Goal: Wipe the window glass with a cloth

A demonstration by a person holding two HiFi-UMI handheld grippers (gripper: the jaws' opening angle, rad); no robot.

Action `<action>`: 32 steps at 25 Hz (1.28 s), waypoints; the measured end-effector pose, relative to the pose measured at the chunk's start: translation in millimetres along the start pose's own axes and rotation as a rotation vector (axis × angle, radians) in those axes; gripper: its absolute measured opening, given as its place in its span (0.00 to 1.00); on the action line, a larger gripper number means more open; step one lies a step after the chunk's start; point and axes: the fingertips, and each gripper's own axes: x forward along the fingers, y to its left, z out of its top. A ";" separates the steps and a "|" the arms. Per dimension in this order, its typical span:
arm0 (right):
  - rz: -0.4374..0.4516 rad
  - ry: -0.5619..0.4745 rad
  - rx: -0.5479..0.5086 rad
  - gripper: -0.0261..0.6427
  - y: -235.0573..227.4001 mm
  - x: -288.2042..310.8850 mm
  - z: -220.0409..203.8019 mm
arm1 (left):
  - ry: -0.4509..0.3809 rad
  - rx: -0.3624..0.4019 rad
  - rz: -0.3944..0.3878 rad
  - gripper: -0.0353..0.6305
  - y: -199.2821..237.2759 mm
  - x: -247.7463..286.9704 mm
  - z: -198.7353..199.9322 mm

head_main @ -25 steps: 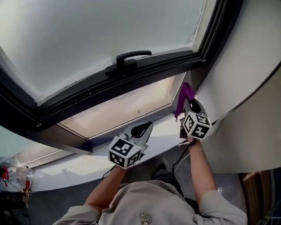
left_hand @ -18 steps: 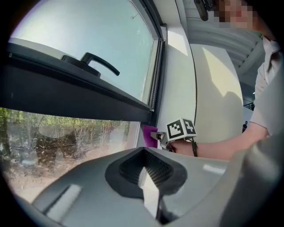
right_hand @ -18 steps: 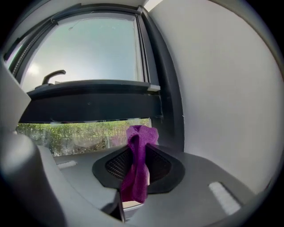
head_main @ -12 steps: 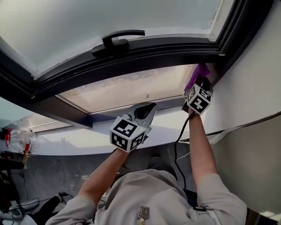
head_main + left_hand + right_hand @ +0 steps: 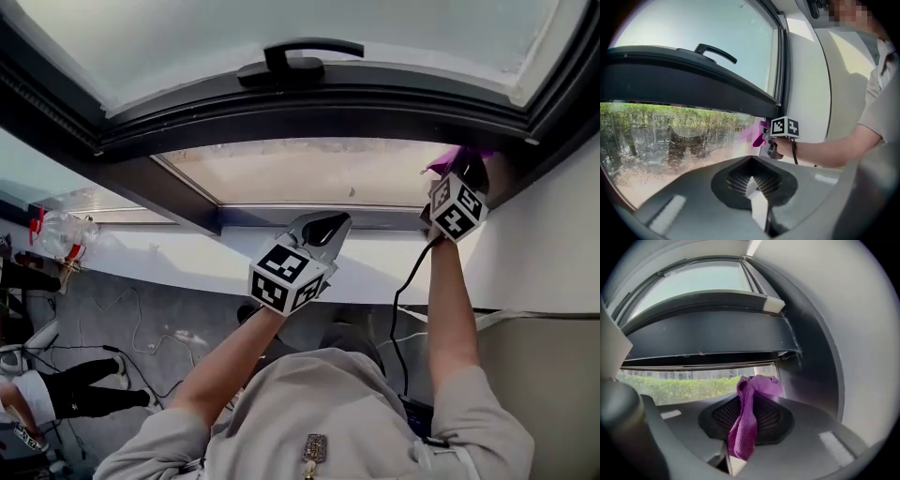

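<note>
WINDOW DUTY: A person's right gripper (image 5: 466,173), its jaws pinching a bunched purple cloth (image 5: 457,156), holds the rag at the top right corner of the lower window glass (image 5: 309,173), at about 2 o'clock in the head view, tucked under the dark frame (image 5: 281,108) of the upper sash and its handle (image 5: 300,58). The left gripper view shows a pink reflection beside the cloth, which suggests it is against the pane or very near it. The left gripper (image 5: 323,230) hangs at 6 o'clock below the pane, over the white sill (image 5: 187,272), its jaws pressed together with nothing between them.

The job looks barely begun. A dusty haze covers the lower part of the glass (plainest in the left gripper view), and no cleaned streak can be made out, so nearly the whole pane appears left to wipe. The only container in sight is a clear plastic bottle (image 5: 61,234) at 9 o'clock on the sill. What it holds cannot be told.
</note>
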 end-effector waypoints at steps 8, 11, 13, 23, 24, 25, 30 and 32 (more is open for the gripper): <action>0.234 -0.017 -0.102 0.19 71.0 -16.3 0.9 | -0.015 -0.072 0.163 0.06 43.0 -18.7 -10.9; 0.285 -0.002 -0.104 0.19 97.1 -23.1 -3.3 | -0.032 -0.096 0.186 0.06 51.0 -28.6 -13.2; 0.311 0.005 -0.110 0.19 115.6 -27.7 -5.4 | -0.042 -0.109 0.202 0.06 57.4 -37.9 -14.4; 0.445 0.039 -0.192 0.19 240.0 -61.1 -25.9 | -0.091 -0.127 0.298 0.06 122.0 -114.5 -13.2; 0.458 0.042 -0.199 0.19 255.1 -65.2 -27.5 | -0.093 -0.126 0.307 0.06 130.7 -124.1 -13.0; 0.470 0.043 -0.206 0.19 270.2 -69.4 -29.1 | -0.093 -0.124 0.313 0.06 139.3 -133.5 -13.1; 0.520 0.059 -0.235 0.19 344.0 -90.9 -42.8 | -0.090 -0.122 0.315 0.05 180.7 -179.4 -18.9; 0.543 0.066 -0.248 0.19 377.1 -98.9 -50.3 | -0.088 -0.123 0.314 0.06 197.8 -198.6 -22.6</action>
